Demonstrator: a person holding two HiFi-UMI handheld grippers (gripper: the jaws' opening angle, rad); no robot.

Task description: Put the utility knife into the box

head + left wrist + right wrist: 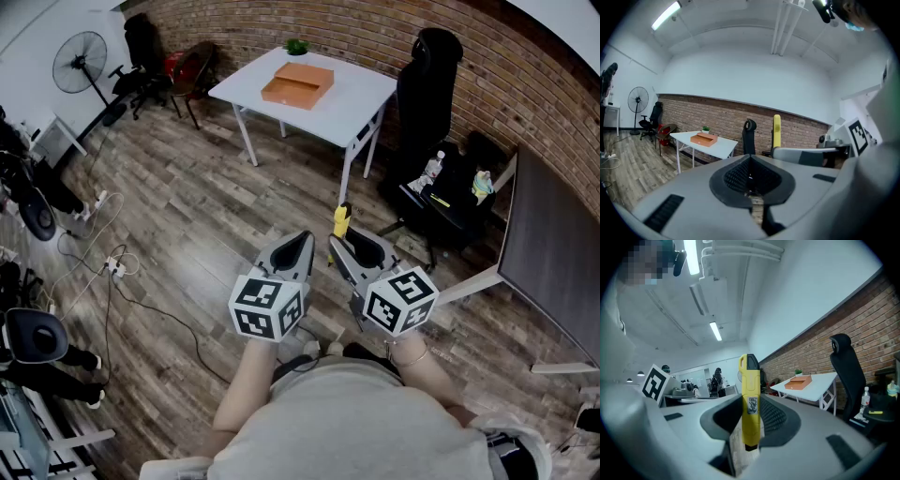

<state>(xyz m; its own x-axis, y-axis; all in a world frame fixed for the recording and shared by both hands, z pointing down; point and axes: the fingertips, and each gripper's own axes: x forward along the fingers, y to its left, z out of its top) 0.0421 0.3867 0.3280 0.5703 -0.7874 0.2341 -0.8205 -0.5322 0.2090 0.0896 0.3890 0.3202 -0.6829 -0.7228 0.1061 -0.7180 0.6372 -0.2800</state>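
Yellow knife (341, 221) upright, clamped in right gripper (345, 246); left gripper (302, 240) jaws together. Orange box (297, 84) on white table (361, 103), well apart; open wood floor (206, 216) between.

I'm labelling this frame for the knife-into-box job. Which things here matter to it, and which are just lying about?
Job: utility knife, clamped in the right gripper; orange box on the white table.
Lying about: fan; black chair; potted plant; bottle; floor cables.
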